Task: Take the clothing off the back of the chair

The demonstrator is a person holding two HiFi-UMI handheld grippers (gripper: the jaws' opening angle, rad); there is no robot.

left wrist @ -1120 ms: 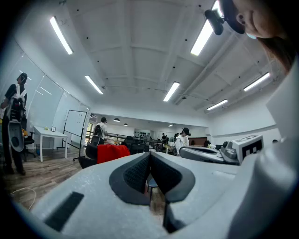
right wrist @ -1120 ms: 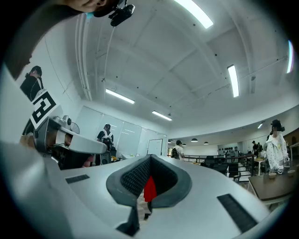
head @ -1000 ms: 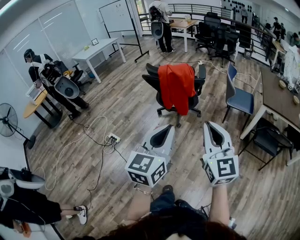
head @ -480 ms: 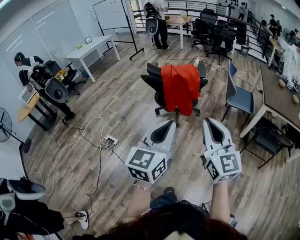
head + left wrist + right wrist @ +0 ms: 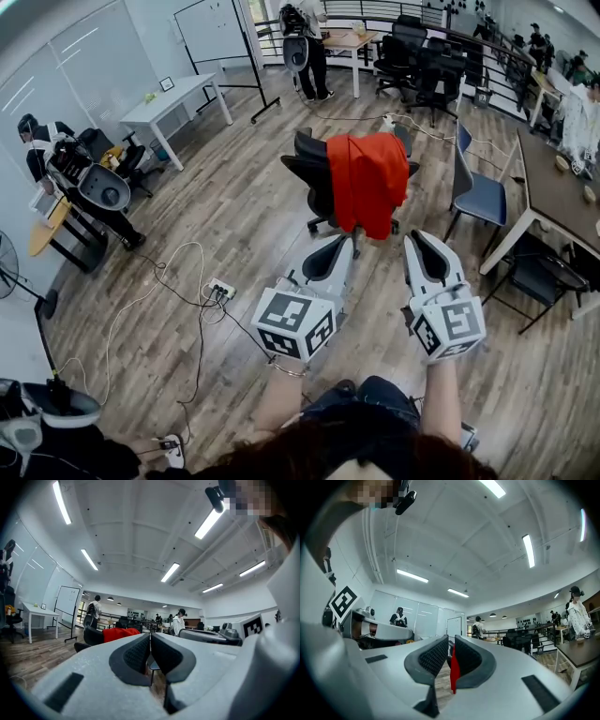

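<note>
Now the red garment (image 5: 367, 183) is hanging over the back of the black office chair (image 5: 305, 169); near that chair, the left gripper (image 5: 343, 242) is sitting pressed together while the right gripper (image 5: 418, 237) is opening its empty jaws.

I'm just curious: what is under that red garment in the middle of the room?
A black office chair. The red garment hangs over its back; black parts show at the left and the wheeled base below. Most of the back is covered.

The red garment (image 5: 367, 183) hides most of the office chair's (image 5: 305, 169) backrest. Past the right gripper's (image 5: 451, 640) opening jaws, which hold nothing, only a red sliver of it shows. The fan (image 5: 4, 267) is cut off by the picture's left edge.
</note>
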